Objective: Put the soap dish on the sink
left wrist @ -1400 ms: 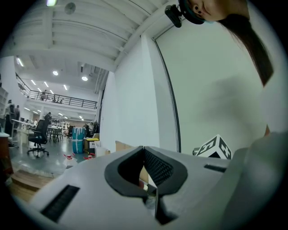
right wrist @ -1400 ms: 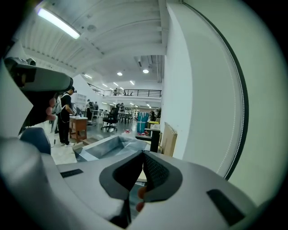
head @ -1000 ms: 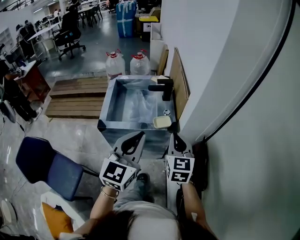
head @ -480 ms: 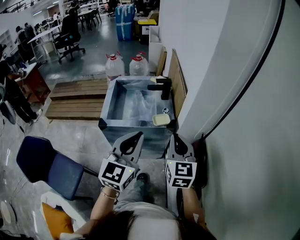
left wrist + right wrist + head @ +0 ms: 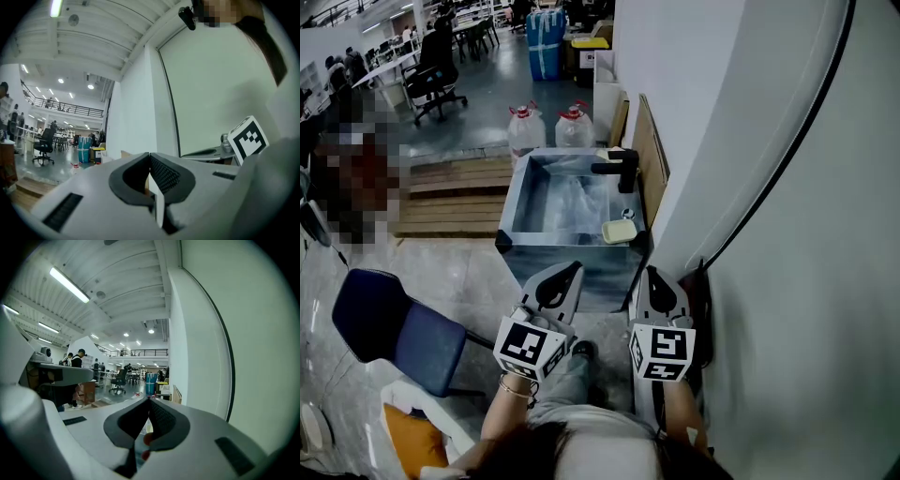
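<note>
A pale yellow soap dish (image 5: 620, 231) rests on the near right corner of the metal sink (image 5: 514, 202), below the black faucet (image 5: 620, 170). Both grippers hang in the air short of the sink's front wall. My left gripper (image 5: 571, 269) is shut with nothing in it; in the left gripper view its jaws meet at the tip (image 5: 149, 156). The right gripper (image 5: 652, 273) sits nearer the wall, a little below the soap dish and apart from it, also shut and empty (image 5: 149, 401).
Two water jugs (image 5: 526, 128) stand behind the sink, and a wooden board (image 5: 650, 157) leans on the white wall to the right. Wooden pallets (image 5: 450, 192) lie left of the sink. A blue chair (image 5: 389, 328) stands at the near left.
Both grippers have drawn back a little from the sink, and the right one now sits farther from the soap dish. The dish stays on the sink corner.
</note>
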Demonstrator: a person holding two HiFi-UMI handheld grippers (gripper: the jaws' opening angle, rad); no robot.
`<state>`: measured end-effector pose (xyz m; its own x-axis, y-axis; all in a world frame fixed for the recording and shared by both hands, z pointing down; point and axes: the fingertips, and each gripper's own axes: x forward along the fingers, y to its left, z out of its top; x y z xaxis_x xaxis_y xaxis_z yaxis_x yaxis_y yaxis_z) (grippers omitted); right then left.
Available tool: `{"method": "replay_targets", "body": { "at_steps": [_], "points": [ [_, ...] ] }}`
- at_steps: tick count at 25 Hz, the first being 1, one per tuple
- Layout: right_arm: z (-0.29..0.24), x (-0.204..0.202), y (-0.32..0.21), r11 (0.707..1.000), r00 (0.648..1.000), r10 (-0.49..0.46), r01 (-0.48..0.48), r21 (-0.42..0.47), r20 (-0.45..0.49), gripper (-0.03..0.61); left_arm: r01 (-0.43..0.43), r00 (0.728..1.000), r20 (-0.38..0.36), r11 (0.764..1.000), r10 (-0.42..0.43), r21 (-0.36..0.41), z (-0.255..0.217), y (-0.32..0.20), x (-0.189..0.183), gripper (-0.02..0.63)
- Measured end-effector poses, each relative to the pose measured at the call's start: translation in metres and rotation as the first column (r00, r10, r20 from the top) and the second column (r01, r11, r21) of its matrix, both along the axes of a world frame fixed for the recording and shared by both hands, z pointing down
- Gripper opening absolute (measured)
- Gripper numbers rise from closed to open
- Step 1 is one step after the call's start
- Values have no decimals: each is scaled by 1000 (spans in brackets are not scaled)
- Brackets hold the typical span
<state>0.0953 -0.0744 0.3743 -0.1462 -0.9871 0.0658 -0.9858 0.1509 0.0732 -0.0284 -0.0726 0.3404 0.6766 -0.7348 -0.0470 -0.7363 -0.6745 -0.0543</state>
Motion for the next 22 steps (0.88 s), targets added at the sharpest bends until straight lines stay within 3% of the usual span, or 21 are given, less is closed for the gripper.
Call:
{"method": "replay_targets", "body": {
  "at_steps": [22],
  "points": [
    [-7, -11, 25, 1000, 1000, -10, 10, 27, -13, 26, 4, 1000, -1, 1000, -4, 7, 4, 25, -11, 9]
  ]
}}
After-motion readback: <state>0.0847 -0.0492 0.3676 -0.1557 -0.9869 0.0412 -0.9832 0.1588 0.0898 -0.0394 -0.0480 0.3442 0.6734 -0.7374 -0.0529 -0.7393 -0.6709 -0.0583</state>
